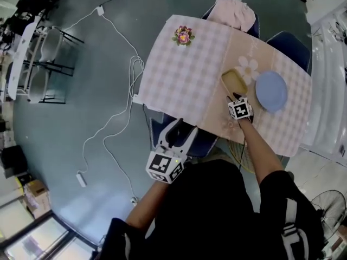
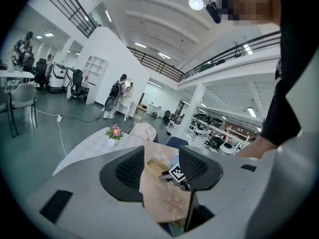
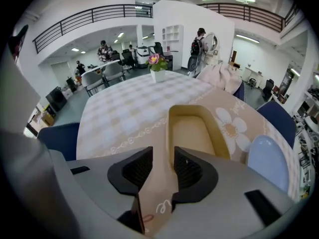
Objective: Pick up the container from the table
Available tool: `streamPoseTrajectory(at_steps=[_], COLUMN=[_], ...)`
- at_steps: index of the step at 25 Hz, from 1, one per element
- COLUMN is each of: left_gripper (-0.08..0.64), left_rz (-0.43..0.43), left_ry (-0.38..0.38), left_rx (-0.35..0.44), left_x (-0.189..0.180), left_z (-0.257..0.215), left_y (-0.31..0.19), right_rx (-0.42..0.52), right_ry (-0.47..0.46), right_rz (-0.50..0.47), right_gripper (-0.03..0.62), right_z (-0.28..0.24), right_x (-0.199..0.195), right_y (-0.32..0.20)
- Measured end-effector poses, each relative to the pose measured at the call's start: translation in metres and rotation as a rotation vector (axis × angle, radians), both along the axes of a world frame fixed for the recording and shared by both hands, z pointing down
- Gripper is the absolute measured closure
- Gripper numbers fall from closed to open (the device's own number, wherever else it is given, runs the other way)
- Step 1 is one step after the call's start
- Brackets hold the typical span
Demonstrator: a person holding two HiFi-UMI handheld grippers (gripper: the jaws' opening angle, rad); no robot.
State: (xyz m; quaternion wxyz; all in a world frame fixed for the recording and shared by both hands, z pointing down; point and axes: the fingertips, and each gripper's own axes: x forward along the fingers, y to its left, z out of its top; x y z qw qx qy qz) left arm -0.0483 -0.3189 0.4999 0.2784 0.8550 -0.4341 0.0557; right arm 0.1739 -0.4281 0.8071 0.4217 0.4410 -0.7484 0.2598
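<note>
Grey-blue workshop floor [image 1: 81, 91] fills the left of the head view, with a white cable [image 1: 106, 136] snaking across it. At upper right sits the table [image 1: 190, 75] in its pink checked cloth, with a blue chair [image 1: 290, 42] tucked in at the far side and a pink garment [image 1: 234, 11] draped over another.

On the right half of the table lies a round blue plate [image 1: 271, 91]. Just left of it is the container [image 1: 234, 82], a shallow tan tray, open and upright.

The right gripper [image 1: 231, 97] is down at the container's near end. In its own view the jaws stand apart around bare cloth, and the tray's near corner sits right at the tips, not clamped.

The left gripper [image 1: 181, 128] hangs off the table's near edge at lower centre, jaws spread wide and empty.

A small potted flower [image 1: 183, 36] marks the table's upper-left corner.
</note>
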Motion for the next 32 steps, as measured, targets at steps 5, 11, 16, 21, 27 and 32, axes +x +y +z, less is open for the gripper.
streamPoseTrajectory(at_steps=[5, 11, 16, 21, 27, 32], left_gripper=[0.357, 0.357, 0.357, 0.357, 0.359, 0.359], left_rz=[-0.052, -0.064, -0.059, -0.042, -0.013, -0.013], left_ry=[0.025, 0.034, 0.038, 0.067, 0.054, 0.053], left_rx=[-0.046, -0.058, -0.029, 0.006, 0.092, 0.161], left_x=[-0.005, -0.006, -0.012, -0.016, -0.028, -0.041], left_z=[0.007, 0.006, -0.001, -0.011, -0.03, -0.045], left_y=[-0.009, -0.007, -0.002, 0.008, 0.033, 0.061], right_rx=[-0.049, -0.026, 0.023, 0.101, 0.27, 0.408], right_ry=[0.027, 0.069, 0.026, -0.052, -0.146, -0.237], right_rz=[-0.013, -0.008, 0.041, 0.085, 0.076, 0.091], right_gripper=[0.505, 0.575, 0.578, 0.578, 0.578, 0.578], right_z=[0.015, 0.015, -0.016, -0.062, -0.15, -0.23], right_x=[-0.004, 0.002, 0.0, -0.013, -0.046, -0.074], right_y=[-0.005, -0.009, 0.0, 0.026, 0.067, 0.122])
